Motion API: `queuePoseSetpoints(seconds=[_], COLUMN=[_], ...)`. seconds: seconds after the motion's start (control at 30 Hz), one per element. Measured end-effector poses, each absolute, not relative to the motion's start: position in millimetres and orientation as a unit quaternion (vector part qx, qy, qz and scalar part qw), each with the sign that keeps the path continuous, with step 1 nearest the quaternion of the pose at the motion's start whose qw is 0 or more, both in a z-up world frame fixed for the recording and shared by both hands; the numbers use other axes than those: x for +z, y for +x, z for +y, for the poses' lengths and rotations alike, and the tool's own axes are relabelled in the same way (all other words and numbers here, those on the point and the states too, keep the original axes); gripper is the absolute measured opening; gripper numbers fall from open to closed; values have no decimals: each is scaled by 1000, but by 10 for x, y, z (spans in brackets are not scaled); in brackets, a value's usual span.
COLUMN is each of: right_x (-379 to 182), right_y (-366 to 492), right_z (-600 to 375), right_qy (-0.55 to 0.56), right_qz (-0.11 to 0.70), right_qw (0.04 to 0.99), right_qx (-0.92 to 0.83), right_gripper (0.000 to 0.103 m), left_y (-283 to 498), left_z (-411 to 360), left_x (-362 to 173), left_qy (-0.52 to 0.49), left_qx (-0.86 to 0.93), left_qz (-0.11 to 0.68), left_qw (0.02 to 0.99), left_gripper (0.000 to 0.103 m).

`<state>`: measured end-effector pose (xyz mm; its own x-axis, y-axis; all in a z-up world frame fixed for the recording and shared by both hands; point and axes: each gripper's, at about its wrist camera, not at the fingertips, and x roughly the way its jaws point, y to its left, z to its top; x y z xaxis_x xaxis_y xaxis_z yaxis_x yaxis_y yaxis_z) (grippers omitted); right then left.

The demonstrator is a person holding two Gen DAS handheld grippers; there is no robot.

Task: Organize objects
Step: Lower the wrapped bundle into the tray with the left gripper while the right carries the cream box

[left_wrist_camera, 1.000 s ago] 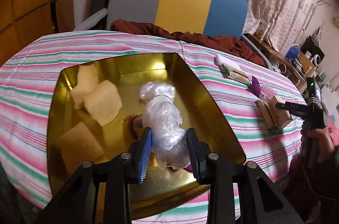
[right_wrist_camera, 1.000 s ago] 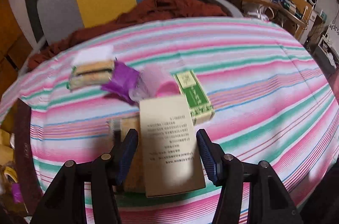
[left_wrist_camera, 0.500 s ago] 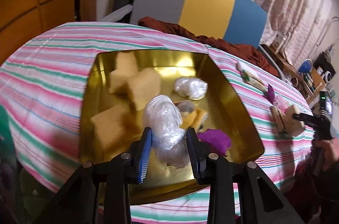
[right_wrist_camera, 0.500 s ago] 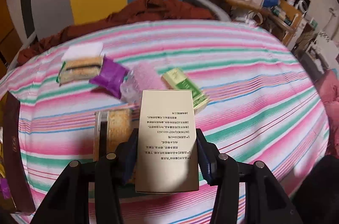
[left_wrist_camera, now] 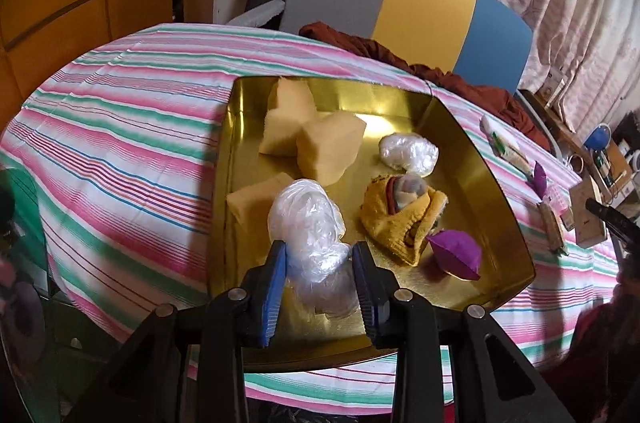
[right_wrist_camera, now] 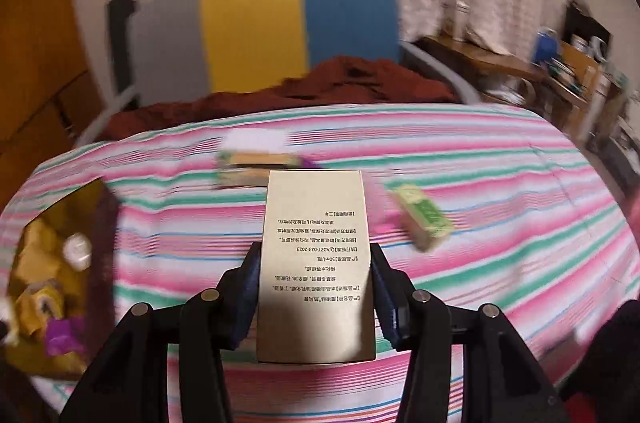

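Pinching a crumpled plastic bag [left_wrist_camera: 316,243] between its blue pads, the left gripper [left_wrist_camera: 320,283] hangs over the near end of the gold tray [left_wrist_camera: 480,179]. Sponges [left_wrist_camera: 332,147] lie at 11 o'clock in the tray, a second bag [left_wrist_camera: 408,153] at 1 o'clock, a yellow cloth [left_wrist_camera: 404,219] and a purple wrapper [left_wrist_camera: 456,253] at 3 o'clock. The bare patch is right under the jaws, so the bag is best lowered there before the pads spread; released high, so light a thing may drift or roll over the rim.

The right gripper [right_wrist_camera: 316,287] clamps a beige box [right_wrist_camera: 316,263] by its long sides, clear of the striped cloth [right_wrist_camera: 500,243], with the tray at 9 o'clock and a green box [right_wrist_camera: 424,215] at 2 o'clock. Its grip sits low on the box, so it should travel slowly and level toward the tray, entering beside the left gripper, not across it.
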<state>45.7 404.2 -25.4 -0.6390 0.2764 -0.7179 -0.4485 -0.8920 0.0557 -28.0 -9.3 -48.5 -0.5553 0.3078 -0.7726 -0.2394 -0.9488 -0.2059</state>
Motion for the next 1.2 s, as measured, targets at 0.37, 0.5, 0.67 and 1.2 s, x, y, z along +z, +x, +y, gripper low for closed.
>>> queuePoseSetpoints(seconds=[0.37,0.5,0.67,1.2], right_x=[-84,-119,-172,-246], right_y=[109,104,75,28], right_z=[2775,2556,2434,2356], right_qy=[-364,-365,-371,-374], right_qz=[72,60,53,44], right_qw=[37,21,7,-1], right_qx=[928,929,927,927], right_gripper=[50,50,50,50], left_y=[-333,-338,-347,-496], left_z=[11,24,47,-57], left_x=[-439,-454,-442,-524], left_qy=[-440,-442,-437,-448], left_qx=[889,888,891,890], left_qz=[-21,-17,-10,-20], left_qw=[129,126,120,81], left_gripper=[34,34,36,60])
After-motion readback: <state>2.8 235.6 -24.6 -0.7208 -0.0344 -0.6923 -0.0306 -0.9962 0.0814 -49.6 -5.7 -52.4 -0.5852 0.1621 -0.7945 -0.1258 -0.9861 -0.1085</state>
